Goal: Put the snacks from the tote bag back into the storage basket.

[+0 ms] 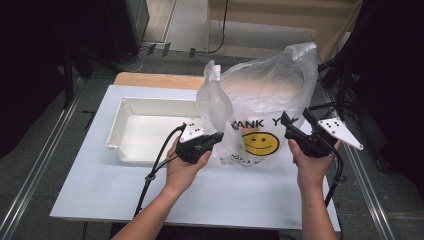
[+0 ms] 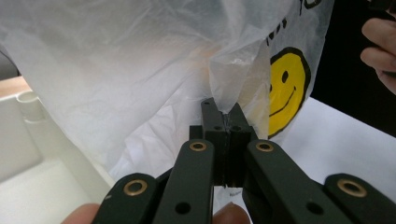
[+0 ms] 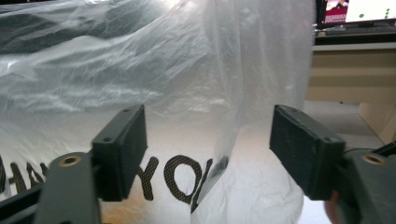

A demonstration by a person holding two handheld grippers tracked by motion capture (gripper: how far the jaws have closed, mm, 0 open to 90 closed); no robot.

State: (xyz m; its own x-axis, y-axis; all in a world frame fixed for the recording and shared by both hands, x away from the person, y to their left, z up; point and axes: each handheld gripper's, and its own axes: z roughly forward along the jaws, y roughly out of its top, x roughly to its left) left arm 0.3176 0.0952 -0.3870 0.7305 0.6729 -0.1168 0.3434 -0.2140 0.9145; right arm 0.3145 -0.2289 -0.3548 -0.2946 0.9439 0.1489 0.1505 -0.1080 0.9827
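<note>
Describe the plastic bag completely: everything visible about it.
The plastic bag is thin, translucent, crinkled film printed with black lettering and a yellow smiley face. It stands puffed up on the white table, right of the white tray, its two handles raised. The left gripper is shut on a fold of its film. The right gripper is open with a bag edge between its jaws, not pressed.

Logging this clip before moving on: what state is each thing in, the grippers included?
Plastic bag: standing puffed up, smiley print facing the person.
Left gripper: shut on a fold of the bag.
Right gripper: open, bag film between the jaws.
White bin: upright, nothing inside.
</note>
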